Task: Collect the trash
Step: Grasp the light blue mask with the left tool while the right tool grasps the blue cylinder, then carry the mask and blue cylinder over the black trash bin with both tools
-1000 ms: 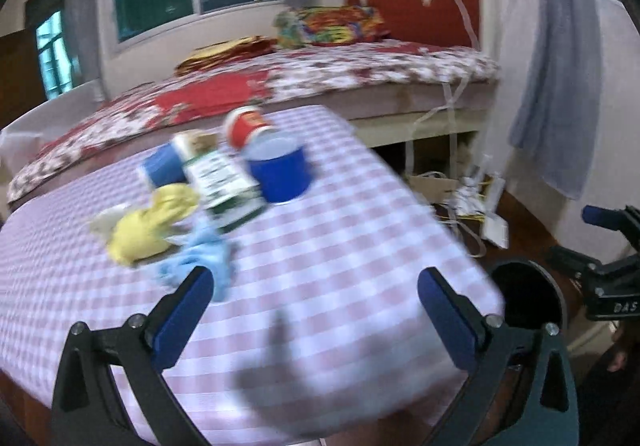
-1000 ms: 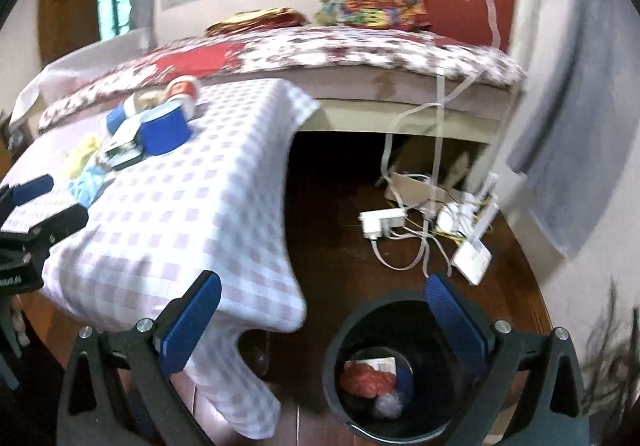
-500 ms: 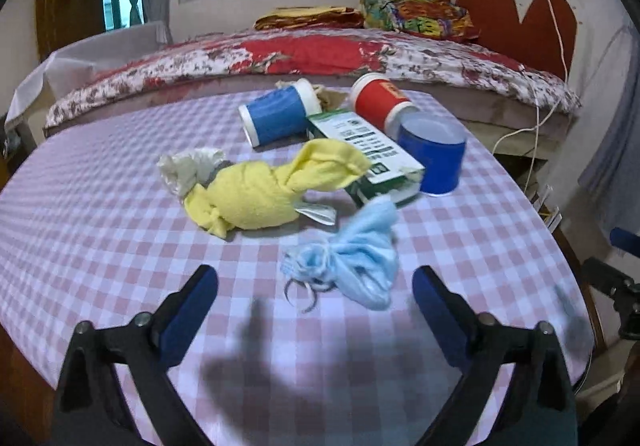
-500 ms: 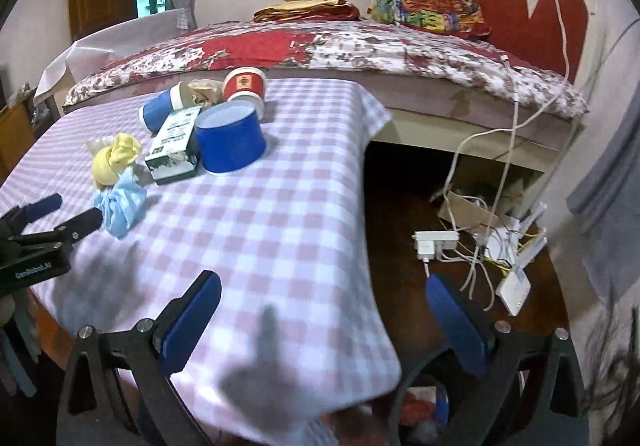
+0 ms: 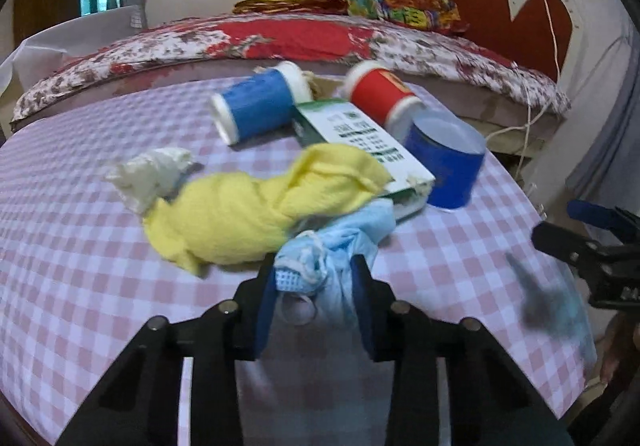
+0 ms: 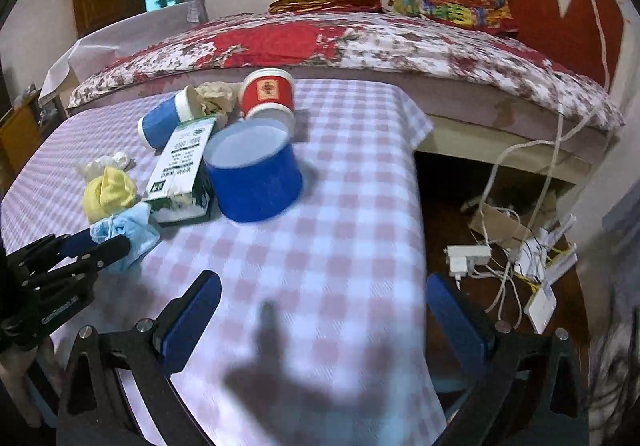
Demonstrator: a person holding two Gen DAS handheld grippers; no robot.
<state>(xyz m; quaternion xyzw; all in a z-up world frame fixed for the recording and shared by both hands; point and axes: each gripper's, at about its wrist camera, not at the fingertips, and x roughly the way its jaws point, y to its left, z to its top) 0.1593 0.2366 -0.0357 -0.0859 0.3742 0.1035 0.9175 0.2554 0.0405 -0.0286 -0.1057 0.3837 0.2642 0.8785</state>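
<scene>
My left gripper is shut on a crumpled light blue face mask lying on the checked tablecloth; it also shows in the right wrist view. Behind the mask lie a yellow cloth, a white wad, a green and white carton, a blue cup on its side, a red cup and an upturned blue cup. My right gripper is open and empty over the table's near right part.
A bed with a flowered cover stands behind the table. On the floor to the right lie cables, a power strip and white boxes. The table edge drops off on the right.
My left gripper moved forward to the blue mask and closed on it. My right gripper moved up and left, from over the floor bin to over the table.
</scene>
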